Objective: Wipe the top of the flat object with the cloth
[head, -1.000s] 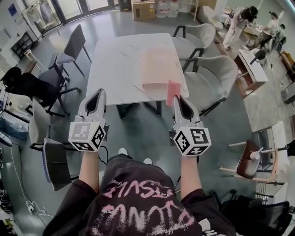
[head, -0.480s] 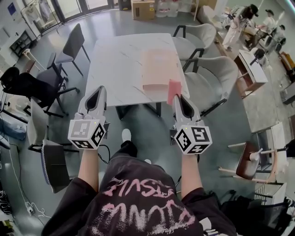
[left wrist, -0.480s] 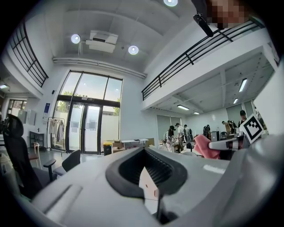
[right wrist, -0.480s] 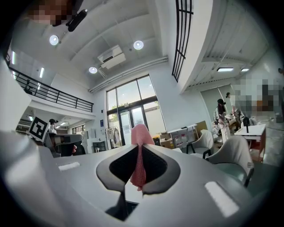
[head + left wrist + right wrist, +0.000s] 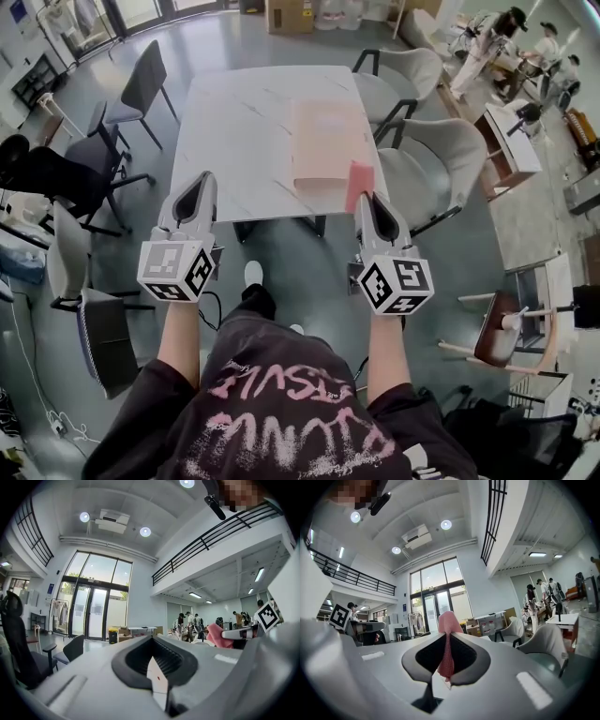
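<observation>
Right gripper (image 5: 366, 202): jaws clamped on a pink cloth (image 5: 357, 178) that stands up past the tips. Left gripper (image 5: 202, 183): jaws together, nothing between. Both are held at the near edge of the white marbled tabletop (image 5: 234, 131). A flat pale-pink panel (image 5: 323, 141) lies on the tabletop's right half. Pink lettering on the shirt (image 5: 272, 403) is not legible.

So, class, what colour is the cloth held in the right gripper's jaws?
Pink; the cloth shows best in the right gripper view.

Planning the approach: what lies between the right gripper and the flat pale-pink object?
Only the pink cloth, clamped in the right gripper's jaws; the head view shows it.
</observation>
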A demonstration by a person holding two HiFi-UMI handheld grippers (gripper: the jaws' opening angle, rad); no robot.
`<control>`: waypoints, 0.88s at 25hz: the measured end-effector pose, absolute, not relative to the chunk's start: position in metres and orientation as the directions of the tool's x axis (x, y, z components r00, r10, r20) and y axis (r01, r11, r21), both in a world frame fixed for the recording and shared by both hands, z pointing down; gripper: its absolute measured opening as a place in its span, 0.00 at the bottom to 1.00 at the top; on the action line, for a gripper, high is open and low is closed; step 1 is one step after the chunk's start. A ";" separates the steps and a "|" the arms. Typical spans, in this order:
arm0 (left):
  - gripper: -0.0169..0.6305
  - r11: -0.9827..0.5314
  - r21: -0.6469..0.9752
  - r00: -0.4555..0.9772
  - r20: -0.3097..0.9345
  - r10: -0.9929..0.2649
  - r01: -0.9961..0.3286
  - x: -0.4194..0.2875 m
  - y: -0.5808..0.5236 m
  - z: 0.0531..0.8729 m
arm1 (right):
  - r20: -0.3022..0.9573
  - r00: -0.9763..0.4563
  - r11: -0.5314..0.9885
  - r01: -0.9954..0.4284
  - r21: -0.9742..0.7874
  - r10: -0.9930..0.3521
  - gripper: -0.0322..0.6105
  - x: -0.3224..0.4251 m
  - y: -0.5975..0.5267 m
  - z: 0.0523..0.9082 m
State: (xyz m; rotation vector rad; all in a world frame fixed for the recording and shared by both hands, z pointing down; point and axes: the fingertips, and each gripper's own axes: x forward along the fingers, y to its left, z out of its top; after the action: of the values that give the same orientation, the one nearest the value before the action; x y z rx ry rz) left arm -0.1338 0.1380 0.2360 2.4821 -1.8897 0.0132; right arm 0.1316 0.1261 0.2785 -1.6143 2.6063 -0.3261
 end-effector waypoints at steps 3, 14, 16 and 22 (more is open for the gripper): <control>0.03 -0.265 0.022 0.266 0.023 -0.964 -0.964 -0.142 0.127 0.240 | 0.067 -0.446 0.424 -0.881 -0.209 -0.893 0.11 0.125 0.116 0.282; 0.03 -0.270 0.072 0.274 0.057 -0.960 -0.960 -0.163 0.076 0.265 | 0.111 -0.430 0.404 -0.893 -0.200 -0.896 0.11 0.107 0.069 0.295; 0.03 -0.275 0.077 0.280 0.057 -0.958 -0.958 -0.164 0.067 0.267 | 0.116 -0.427 0.400 -0.895 -0.198 -0.897 0.11 0.106 0.060 0.297; 0.03 -0.290 0.092 0.297 0.067 -0.953 -0.953 -0.168 0.037 0.277 | 0.134 -0.414 0.385 -0.902 -0.196 -0.900 0.11 0.099 0.035 0.305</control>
State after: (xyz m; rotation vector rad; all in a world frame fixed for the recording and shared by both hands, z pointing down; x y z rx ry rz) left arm -0.1684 0.0365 0.2772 2.4358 -1.7983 -0.0014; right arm 0.0993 0.0350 0.3048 -1.7042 2.6189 -0.3772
